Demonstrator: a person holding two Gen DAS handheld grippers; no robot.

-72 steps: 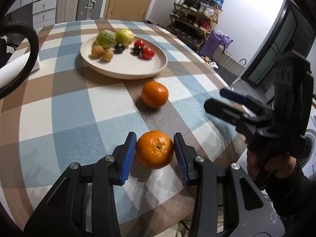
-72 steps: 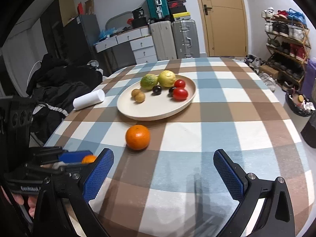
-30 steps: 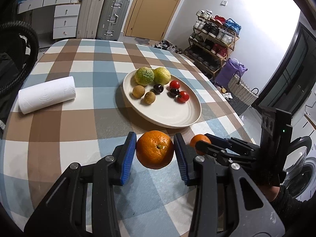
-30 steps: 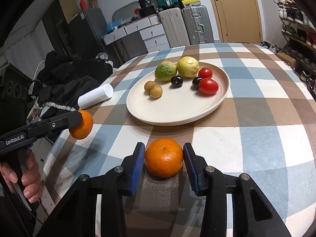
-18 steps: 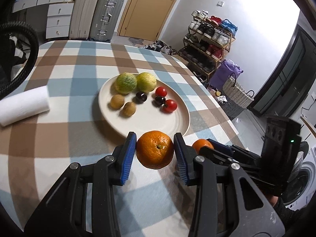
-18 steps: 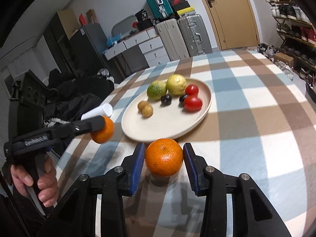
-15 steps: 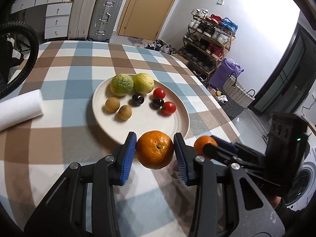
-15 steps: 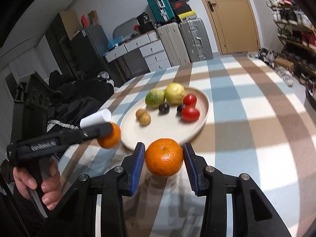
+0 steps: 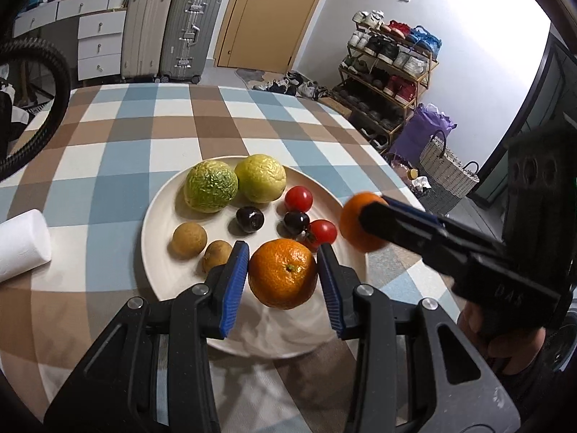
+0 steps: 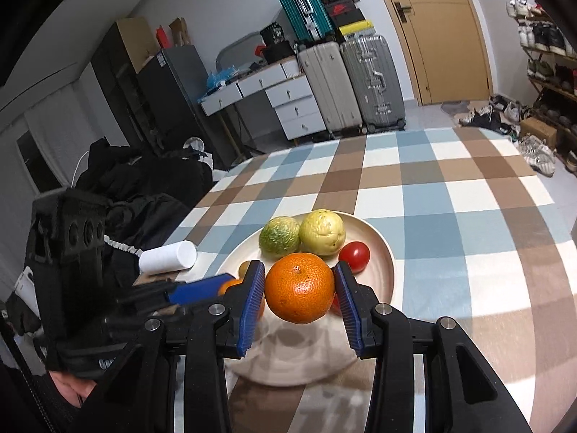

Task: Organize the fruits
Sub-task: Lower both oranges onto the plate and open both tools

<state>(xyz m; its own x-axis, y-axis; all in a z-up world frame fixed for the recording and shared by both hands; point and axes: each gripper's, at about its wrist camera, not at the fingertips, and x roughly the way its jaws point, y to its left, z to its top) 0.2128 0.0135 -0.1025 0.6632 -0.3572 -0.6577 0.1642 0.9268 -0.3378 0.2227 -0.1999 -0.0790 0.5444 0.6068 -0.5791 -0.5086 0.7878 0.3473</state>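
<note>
Orange citrus sits in both our tools: our left gripper (image 9: 283, 277) is clamped on one mandarin (image 9: 283, 278) above the near part of the cream plate (image 9: 158, 263), our right gripper (image 10: 298, 293) on the other mandarin (image 10: 299, 292) over the same plate. We think the two tools may collide. A released mandarin could roll into the cherry tomatoes (image 9: 322, 231) or off the rim.

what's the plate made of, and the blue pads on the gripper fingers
Plate: looks like matte cream ceramic or melamine; smooth, dull sheen, cannot tell which. Blue pads on the left gripper: probably ribbed rubber or soft plastic, given fine ridges.
</note>
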